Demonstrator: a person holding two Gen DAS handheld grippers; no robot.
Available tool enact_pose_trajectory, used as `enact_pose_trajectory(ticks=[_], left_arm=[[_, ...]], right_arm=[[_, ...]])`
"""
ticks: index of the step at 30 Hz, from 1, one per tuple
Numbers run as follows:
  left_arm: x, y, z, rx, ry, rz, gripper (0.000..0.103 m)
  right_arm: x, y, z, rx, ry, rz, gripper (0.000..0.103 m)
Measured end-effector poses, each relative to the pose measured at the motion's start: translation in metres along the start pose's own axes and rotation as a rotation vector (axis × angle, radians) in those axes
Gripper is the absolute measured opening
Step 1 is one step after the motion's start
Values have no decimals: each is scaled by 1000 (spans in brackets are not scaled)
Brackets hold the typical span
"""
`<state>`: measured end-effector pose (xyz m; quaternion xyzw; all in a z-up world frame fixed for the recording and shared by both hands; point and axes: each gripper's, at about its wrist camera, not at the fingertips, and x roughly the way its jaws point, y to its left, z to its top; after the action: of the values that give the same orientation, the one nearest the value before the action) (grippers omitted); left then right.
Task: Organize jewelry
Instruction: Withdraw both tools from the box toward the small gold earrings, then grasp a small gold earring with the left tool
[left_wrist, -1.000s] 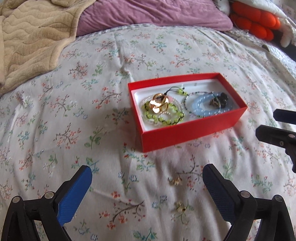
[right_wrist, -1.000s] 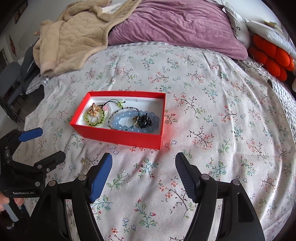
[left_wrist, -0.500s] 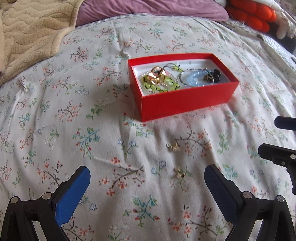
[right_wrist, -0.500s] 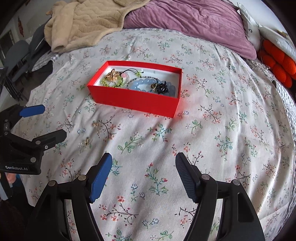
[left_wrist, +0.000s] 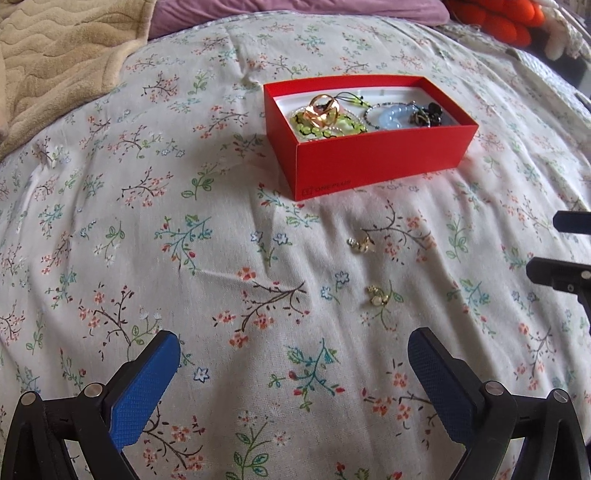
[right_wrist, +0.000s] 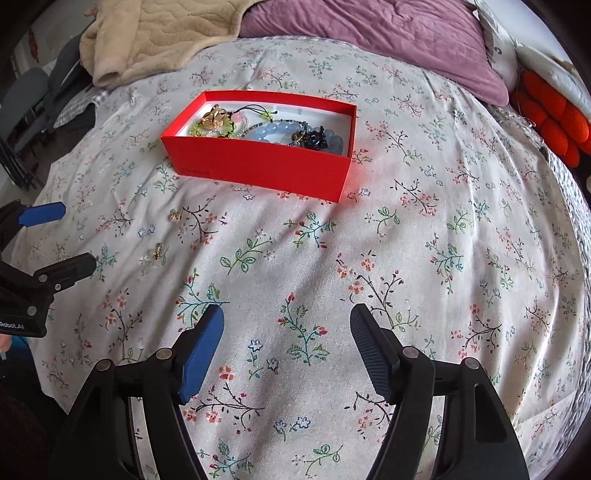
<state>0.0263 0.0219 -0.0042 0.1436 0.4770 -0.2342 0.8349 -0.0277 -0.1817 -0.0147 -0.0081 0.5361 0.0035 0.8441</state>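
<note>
On the floral bedspread (left_wrist: 221, 258), two small gold earrings (left_wrist: 376, 295) lie loose, near the red cardboard box (left_wrist: 369, 162) of bracelets. Left hand-held gripper (left_wrist: 291, 354) and right hand-held gripper (right_wrist: 286, 332) both wide open, empty. Pickup step: next, left straddles nearer earring, pinches.

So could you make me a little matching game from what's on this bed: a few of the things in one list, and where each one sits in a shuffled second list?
Things:
1. blue bead bracelet
2. two small gold earrings
3. purple pillow
4. beige blanket

Places:
a. at the head of the bed, beyond the box
b. inside the red box
c. heaped at the far left corner of the bed
d. loose on the floral bedspread, in front of the box

Pairs: 1-b, 2-d, 3-a, 4-c
</note>
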Motion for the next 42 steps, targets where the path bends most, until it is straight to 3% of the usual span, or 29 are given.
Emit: enact_pose_trajectory(ticks=[8, 16, 17, 19, 21, 34, 37, 42], left_arm=[[16, -16, -9, 99, 18, -50, 100], [33, -34, -7, 128, 29, -156, 71], [35, -37, -6, 135, 27, -157, 69], [40, -40, -3, 138, 25, -128, 52], [42, -40, 0, 124, 19, -123, 45], [47, -56, 4, 136, 5, -96, 12], [47, -58, 4, 153, 10, -82, 6], [45, -56, 5, 151, 14, -74, 6]], right_arm=[[7, -2, 1, 3, 24, -14, 74], [11, -4, 0, 4, 38, -13, 74], [11, -5, 0, 4, 40, -12, 74], [12, -5, -1, 4, 41, -10, 74], [12, -5, -1, 5, 42, -13, 74], [17, -3, -1, 4, 52, -16, 74], [17, -3, -1, 5, 53, -19, 74], [20, -5, -2, 13, 58, -27, 74]])
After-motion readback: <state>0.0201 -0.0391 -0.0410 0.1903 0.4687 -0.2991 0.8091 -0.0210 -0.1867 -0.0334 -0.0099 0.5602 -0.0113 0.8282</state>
